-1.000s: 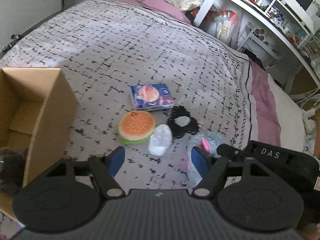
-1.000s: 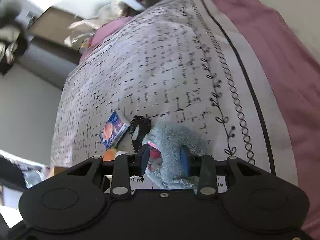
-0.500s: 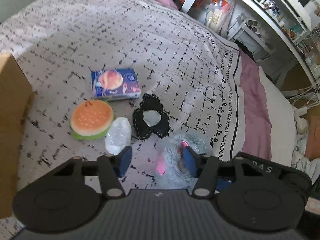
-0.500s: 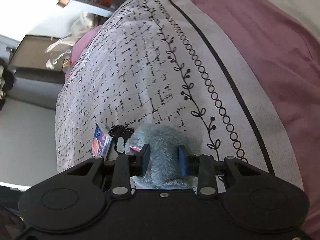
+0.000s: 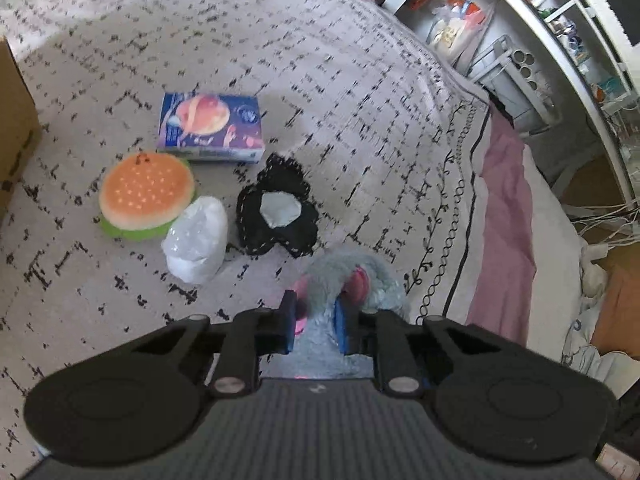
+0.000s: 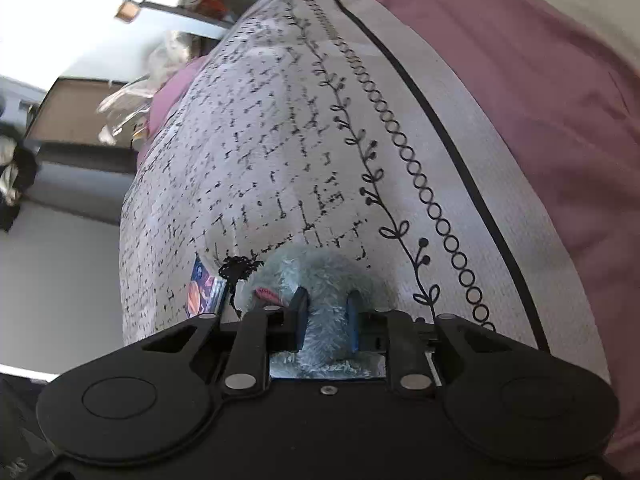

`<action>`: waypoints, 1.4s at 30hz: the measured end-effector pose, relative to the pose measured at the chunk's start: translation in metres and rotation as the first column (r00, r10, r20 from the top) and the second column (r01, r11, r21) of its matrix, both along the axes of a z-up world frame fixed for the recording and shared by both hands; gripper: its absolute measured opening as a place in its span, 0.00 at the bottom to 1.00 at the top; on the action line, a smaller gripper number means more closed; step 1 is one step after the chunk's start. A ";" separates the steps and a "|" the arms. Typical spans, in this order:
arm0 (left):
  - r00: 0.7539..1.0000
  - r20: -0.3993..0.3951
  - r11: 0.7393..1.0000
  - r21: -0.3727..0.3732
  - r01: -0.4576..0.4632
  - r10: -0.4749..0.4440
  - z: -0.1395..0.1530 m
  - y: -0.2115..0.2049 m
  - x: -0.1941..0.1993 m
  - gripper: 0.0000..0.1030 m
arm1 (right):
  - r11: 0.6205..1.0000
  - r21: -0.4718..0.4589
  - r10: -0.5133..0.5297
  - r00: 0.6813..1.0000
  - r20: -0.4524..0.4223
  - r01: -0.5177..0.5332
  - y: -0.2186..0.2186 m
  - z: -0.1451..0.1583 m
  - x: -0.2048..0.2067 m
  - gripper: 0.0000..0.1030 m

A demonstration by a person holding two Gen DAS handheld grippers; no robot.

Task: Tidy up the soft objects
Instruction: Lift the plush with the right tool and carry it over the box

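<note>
A fluffy grey-blue plush toy with pink ears point(image 5: 348, 276) lies on the patterned bedspread point(image 5: 320, 80). My left gripper point(image 5: 316, 320) is shut on it, blue pads pressed into the fur. My right gripper point(image 6: 324, 320) is also shut on the same plush point(image 6: 316, 276). Beyond it lie a black lace piece with a grey centre point(image 5: 276, 210), a white plastic-wrapped bundle point(image 5: 198, 240), an orange and green burger plush point(image 5: 146, 194) and a blue printed tissue pack point(image 5: 210, 126).
A cardboard box point(image 5: 14, 120) stands at the left edge. The bedspread's decorated border and pink sheet point(image 5: 504, 208) run along the right. White shelves with clutter point(image 5: 520, 52) stand beyond the bed. The tissue pack point(image 6: 202, 292) and lace piece point(image 6: 236, 270) show left of the plush in the right wrist view.
My left gripper has moved right over the plush and shut on it. My right gripper has stayed shut on the plush while tilting.
</note>
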State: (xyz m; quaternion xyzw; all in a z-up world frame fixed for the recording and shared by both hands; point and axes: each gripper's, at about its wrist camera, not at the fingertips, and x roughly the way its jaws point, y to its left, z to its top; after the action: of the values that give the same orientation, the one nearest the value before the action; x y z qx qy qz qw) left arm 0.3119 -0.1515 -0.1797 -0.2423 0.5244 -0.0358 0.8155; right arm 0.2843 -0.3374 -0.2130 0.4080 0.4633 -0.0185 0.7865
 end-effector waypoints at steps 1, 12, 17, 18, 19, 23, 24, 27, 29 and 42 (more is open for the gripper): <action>1.000 0.008 1.000 0.011 0.002 -0.002 0.003 0.000 -0.001 0.17 | 1.000 0.001 0.006 1.000 0.007 -0.006 0.001 0.002 -0.001 0.17; 0.994 0.101 0.999 0.030 -0.033 0.030 0.043 0.018 -0.019 0.17 | 0.995 0.040 0.085 0.985 0.151 -0.092 0.013 0.030 -0.011 0.17; 0.988 0.144 0.998 0.035 -0.055 0.049 0.063 0.032 -0.030 0.17 | 0.987 0.056 0.137 0.966 0.219 -0.153 0.025 0.045 -0.015 0.17; 0.987 0.152 0.998 0.035 -0.060 0.054 0.067 0.036 -0.033 0.17 | 0.985 0.061 0.146 0.962 0.231 -0.164 0.027 0.047 -0.016 0.17; 0.985 0.160 0.997 0.036 -0.065 0.058 0.070 0.040 -0.035 0.17 | 0.982 0.062 0.157 0.957 0.245 -0.177 0.030 0.050 -0.017 0.17; 0.978 0.193 0.996 0.034 -0.083 0.075 0.085 0.058 -0.046 0.16 | 0.973 0.048 0.203 0.933 0.298 -0.228 0.045 0.065 -0.021 0.17; 0.977 0.199 0.996 0.032 -0.089 0.081 0.088 0.062 -0.048 0.16 | 0.970 0.041 0.217 0.926 0.310 -0.241 0.050 0.068 -0.022 0.17; 0.972 0.209 0.994 0.019 -0.110 0.103 0.095 0.079 -0.056 0.16 | 0.960 0.039 0.249 0.911 0.329 -0.276 0.063 0.075 -0.025 0.17; 0.969 0.220 0.992 0.018 -0.122 0.115 0.100 0.089 -0.062 0.16 | 0.953 0.026 0.276 0.898 0.344 -0.302 0.074 0.080 -0.028 0.17; 0.948 0.254 0.981 -0.016 -0.193 0.191 0.114 0.168 -0.094 0.16 | 0.903 -0.056 0.414 0.829 0.375 -0.426 0.152 0.103 -0.040 0.16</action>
State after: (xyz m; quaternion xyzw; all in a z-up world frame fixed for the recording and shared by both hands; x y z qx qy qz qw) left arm 0.2176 0.0165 -0.0660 -0.2822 0.3897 0.0154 0.8765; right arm 0.2441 -0.1857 -0.1102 0.3039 0.3816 0.2406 0.8391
